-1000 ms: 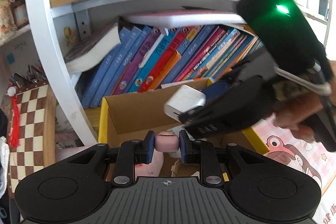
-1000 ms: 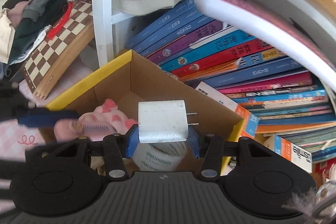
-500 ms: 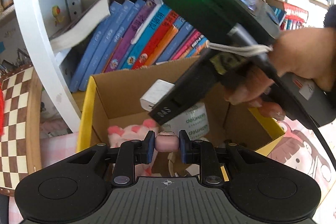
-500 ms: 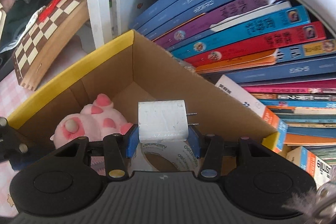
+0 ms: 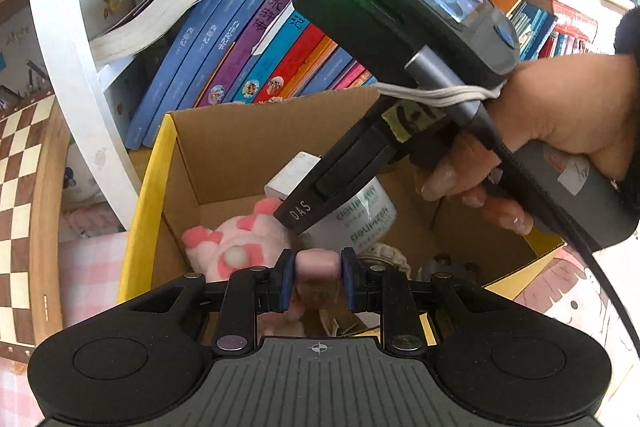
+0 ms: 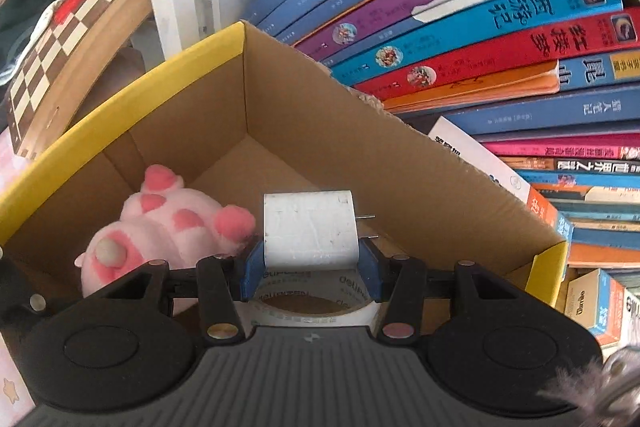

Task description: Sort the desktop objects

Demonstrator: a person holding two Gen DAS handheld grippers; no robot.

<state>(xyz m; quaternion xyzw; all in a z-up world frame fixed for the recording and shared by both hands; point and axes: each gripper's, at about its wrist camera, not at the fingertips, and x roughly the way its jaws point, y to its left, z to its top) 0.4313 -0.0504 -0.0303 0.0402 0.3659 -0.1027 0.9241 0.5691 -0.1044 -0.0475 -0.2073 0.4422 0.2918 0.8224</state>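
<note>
Your right gripper (image 6: 310,265) has its blue pads clamped on the flat sides of the white charger (image 6: 309,227), prongs sticking out to the right, and it's hanging over the open cardboard box (image 6: 316,115), right above the tape roll (image 6: 316,301). That charger looks like hard, smooth plastic, light and stiff, so it'll probably skate a bit if the squeeze goes off-centre; holding the broad faces like you are seems the safe bet, and keep the prongs clear of the cardboard wall. Your left gripper (image 5: 318,281) is pinched nearly closed on a small pink block (image 5: 318,264), maybe an eraser, so likely a bit squishy and grippy, no drama there. It sits over the near side of the box. Room-wise, the box is already busy: pink plush toy (image 6: 160,227) on the left, tape roll in the middle, some bits near the front I can't make out. The back corner floor looks bare. The books (image 6: 480,39) lean just behind the rim, so I'd come straight down, not in from the back.
</note>
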